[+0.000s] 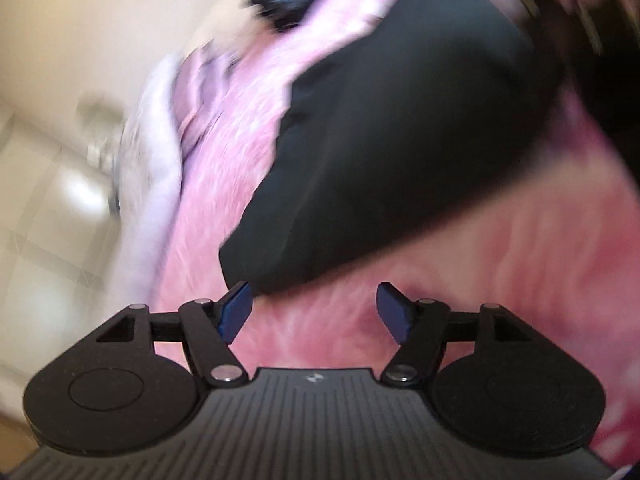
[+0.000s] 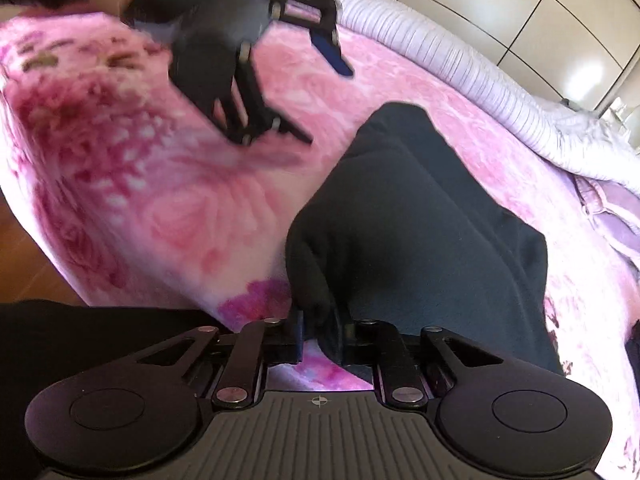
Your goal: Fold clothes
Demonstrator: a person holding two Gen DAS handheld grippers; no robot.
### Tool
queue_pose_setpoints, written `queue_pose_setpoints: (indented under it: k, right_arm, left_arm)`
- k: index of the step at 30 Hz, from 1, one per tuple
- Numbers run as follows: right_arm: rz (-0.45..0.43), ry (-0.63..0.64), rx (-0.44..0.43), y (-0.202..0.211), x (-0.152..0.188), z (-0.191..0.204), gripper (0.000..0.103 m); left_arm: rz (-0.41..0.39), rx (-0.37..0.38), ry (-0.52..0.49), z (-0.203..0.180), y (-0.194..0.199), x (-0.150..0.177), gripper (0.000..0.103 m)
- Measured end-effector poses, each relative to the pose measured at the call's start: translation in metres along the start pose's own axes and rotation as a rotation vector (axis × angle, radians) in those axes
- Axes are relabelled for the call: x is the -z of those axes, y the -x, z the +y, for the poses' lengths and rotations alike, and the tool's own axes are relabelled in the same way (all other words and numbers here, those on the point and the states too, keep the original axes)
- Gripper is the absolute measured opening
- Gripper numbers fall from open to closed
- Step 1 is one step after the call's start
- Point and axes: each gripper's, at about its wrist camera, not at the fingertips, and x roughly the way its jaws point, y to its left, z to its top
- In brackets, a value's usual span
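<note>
Black fabric of the dark garment (image 2: 420,216) is being pinched at its near corner by the right gripper (image 2: 320,336), jaws nearly closed on it. Left gripper (image 1: 316,312) is being held wide apart and empty, just beside the garment's edge. Cloth should be kept taut while the free edge is being grabbed. Garment is lying on the pink floral blanket (image 2: 160,208); lilac bedding (image 2: 460,64) and pale wardrobe doors (image 2: 540,12) are being seen behind.
</note>
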Motion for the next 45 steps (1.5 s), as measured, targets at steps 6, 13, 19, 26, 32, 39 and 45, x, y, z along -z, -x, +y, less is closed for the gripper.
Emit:
queue_pose_setpoints:
  k: [6, 13, 19, 26, 32, 39, 45]
  right_arm:
    - [-0.066, -0.151, -0.043, 0.054, 0.0, -0.041, 0.011]
    - [-0.036, -0.203, -0.015, 0.071, 0.033, -0.04, 0.013]
    - [-0.065, -0.238, 0.08, 0.05, 0.028, 0.002, 0.051]
    - [-0.087, 0.04, 0.348, -0.006, -0.005, 0.049, 0.072]
    - [0.027, 0.226, 0.473, -0.028, 0.021, 0.042, 0.06]
    - [-0.062, 0.182, 0.315, 0.038, 0.019, -0.041, 0.019]
    - [-0.176, 0.301, 0.377, 0.051, -0.045, -0.149, 0.018]
  left_arm:
    - [-0.083, -0.083, -0.281, -0.018, -0.035, -0.011, 0.065]
    - [-0.104, 0.017, -0.368, -0.013, -0.056, -0.03, 0.014]
    - [-0.083, 0.065, -0.296, 0.004, -0.051, -0.031, 0.012]
    - [-0.063, 0.129, -0.21, 0.013, -0.04, -0.048, 0.012]
    - [-0.069, 0.171, -0.143, 0.024, -0.024, -0.052, 0.013]
    - [-0.092, 0.07, -0.152, 0.049, -0.015, -0.072, 0.013]
    - [-0.037, -0.08, -0.023, 0.148, -0.018, -0.082, 0.013]
